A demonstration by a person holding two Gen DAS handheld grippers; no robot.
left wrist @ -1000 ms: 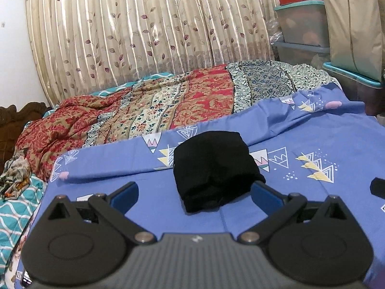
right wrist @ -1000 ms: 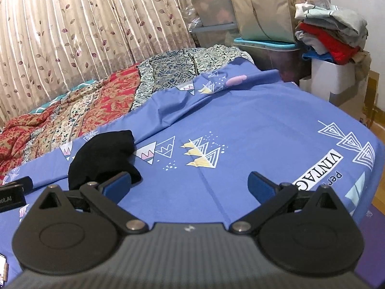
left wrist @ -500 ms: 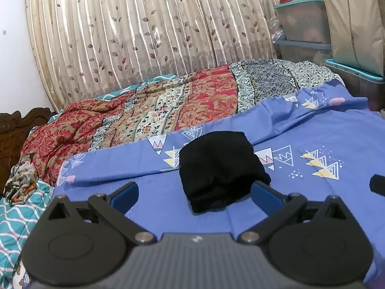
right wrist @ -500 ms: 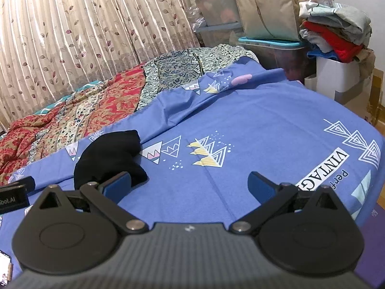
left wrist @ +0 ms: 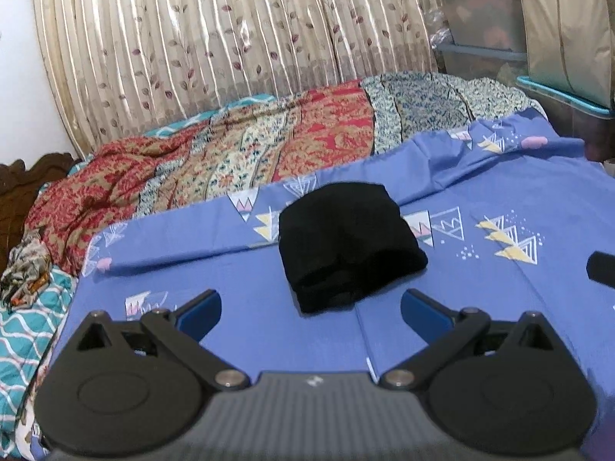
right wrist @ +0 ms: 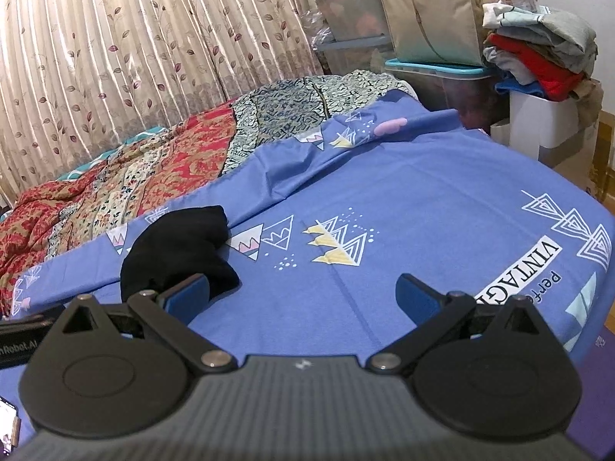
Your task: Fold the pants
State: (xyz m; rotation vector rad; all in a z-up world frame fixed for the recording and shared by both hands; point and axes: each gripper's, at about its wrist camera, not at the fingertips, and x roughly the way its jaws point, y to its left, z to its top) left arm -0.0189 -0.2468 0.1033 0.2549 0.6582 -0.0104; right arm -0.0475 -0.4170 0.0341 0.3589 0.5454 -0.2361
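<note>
The black pants [left wrist: 346, 242] lie folded into a small bundle on the blue patterned sheet [left wrist: 480, 299]. They also show in the right wrist view [right wrist: 177, 249], at the left. My left gripper [left wrist: 311, 307] is open and empty, just in front of the bundle and apart from it. My right gripper [right wrist: 303, 292] is open and empty, to the right of the bundle, over bare sheet. The tip of the right gripper shows at the right edge of the left wrist view [left wrist: 601, 267].
A red and patterned quilt [left wrist: 230, 161] lies behind the sheet, before the curtain [left wrist: 192, 38]. Plastic storage boxes [right wrist: 353, 11] and a pile of clothes [right wrist: 538, 50] on a white bin stand at the right. The bed's edge [right wrist: 592, 307] drops off at the right.
Both grippers have drawn back a little from the folded pants and risen slightly. The bundle has not moved. Both stay open.
</note>
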